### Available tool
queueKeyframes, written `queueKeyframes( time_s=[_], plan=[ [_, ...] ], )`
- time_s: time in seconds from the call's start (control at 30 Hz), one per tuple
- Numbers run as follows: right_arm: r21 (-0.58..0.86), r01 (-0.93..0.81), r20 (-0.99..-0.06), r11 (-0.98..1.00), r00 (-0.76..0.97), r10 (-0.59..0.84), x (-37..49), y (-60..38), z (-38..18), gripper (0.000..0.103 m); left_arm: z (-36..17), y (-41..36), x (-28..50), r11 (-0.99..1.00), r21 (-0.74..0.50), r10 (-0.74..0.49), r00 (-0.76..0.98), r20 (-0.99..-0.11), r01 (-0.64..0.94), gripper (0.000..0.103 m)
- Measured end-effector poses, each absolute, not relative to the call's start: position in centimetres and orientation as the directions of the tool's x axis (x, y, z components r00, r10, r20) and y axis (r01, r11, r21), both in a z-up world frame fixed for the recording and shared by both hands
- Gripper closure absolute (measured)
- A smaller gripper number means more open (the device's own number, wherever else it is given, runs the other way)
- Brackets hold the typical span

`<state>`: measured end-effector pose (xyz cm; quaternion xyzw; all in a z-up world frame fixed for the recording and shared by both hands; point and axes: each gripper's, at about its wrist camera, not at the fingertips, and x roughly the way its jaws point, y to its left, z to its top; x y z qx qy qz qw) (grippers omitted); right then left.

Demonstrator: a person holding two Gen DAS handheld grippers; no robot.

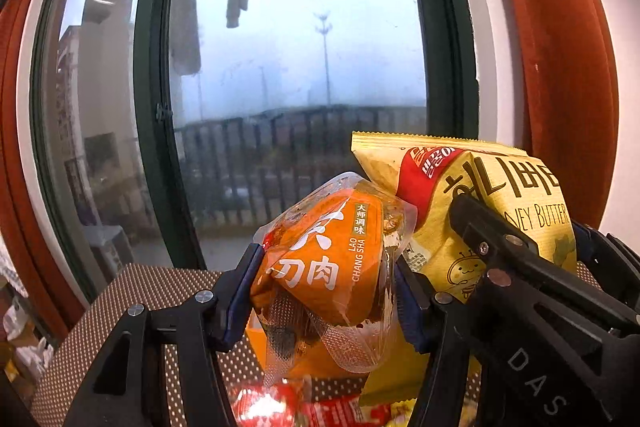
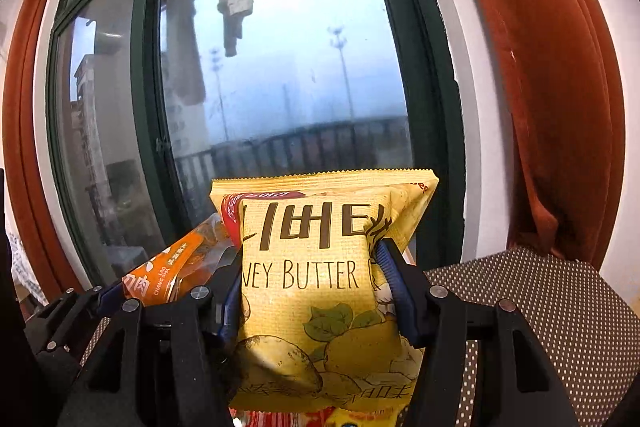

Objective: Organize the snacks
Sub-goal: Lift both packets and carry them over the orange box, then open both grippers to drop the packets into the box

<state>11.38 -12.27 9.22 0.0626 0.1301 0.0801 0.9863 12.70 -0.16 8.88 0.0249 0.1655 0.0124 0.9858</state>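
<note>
My left gripper (image 1: 326, 285) is shut on an orange snack packet (image 1: 324, 263) with clear plastic edges, held up in front of the window. To its right, my right gripper (image 2: 312, 285) is shut on a yellow honey butter chip bag (image 2: 320, 279), also lifted and upright. In the left wrist view the chip bag (image 1: 480, 187) and the right gripper's black fingers (image 1: 500, 247) show at the right. In the right wrist view the orange packet (image 2: 176, 267) pokes in at the left. Both packs hang above the table, side by side and touching.
A brown table with white dots (image 1: 132, 291) lies below; it also shows at the right (image 2: 540, 307). More snack packs, red and yellow (image 1: 312, 411), lie under the grippers. A dark-framed window (image 1: 160, 107) and rust-red curtains (image 2: 560, 107) stand close behind.
</note>
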Motion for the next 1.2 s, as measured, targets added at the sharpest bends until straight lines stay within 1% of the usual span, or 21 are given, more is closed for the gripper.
queueKeyframes(
  time_s=[0.2, 0.3, 0.43, 0.5, 0.6, 0.7, 0.83, 1.2],
  plan=[
    [0.156, -0.121, -0.25, 0.98, 0.955, 0.158, 14.4, -12.3, 10.1, 0.04, 9.4, -0.5, 15.8, 0.996, 0.078, 0.064, 0.942, -0.33, -0.041, 0.041],
    [0.161, -0.091, -0.267, 0.983, 0.955, 0.132, 16.6, -12.2, 9.9, 0.04, 9.0, -0.4, 18.3, 0.997, 0.063, 0.06, 0.928, -0.368, -0.04, 0.041],
    [0.144, -0.069, -0.332, 0.987, 0.936, 0.114, 20.0, -12.0, 9.1, 0.04, 7.2, -0.3, 22.1, 0.999, 0.037, 0.051, 0.898, -0.438, -0.038, 0.041],
    [0.143, -0.059, -0.366, 0.988, 0.924, 0.108, 21.8, -12.1, 8.1, 0.04, 6.0, -0.5, 23.9, 0.998, 0.049, 0.053, 0.878, -0.475, -0.034, 0.041],
    [0.166, -0.045, -0.425, 0.985, 0.898, 0.113, 24.6, -12.4, 5.8, 0.04, 3.7, -0.8, 26.6, 0.997, 0.067, 0.064, 0.84, -0.54, -0.033, 0.041],
    [0.144, -0.029, -0.497, 0.989, 0.862, 0.098, 27.3, -12.3, 3.7, 0.04, 1.5, -0.7, 29.3, 0.998, 0.06, 0.059, 0.795, -0.604, -0.029, 0.041],
    [0.107, -0.01, -0.566, 0.994, 0.822, 0.07, 29.7, -12.0, 1.3, 0.04, -0.9, -0.4, 31.9, 0.999, 0.038, 0.043, 0.737, -0.675, -0.024, 0.041],
    [0.099, -0.018, -0.681, 0.995, 0.728, 0.081, 32.5, -11.4, -1.8, 0.04, -3.5, -1.0, 34.1, 0.998, 0.052, 0.063, 0.65, -0.757, -0.035, 0.038]
  ],
)
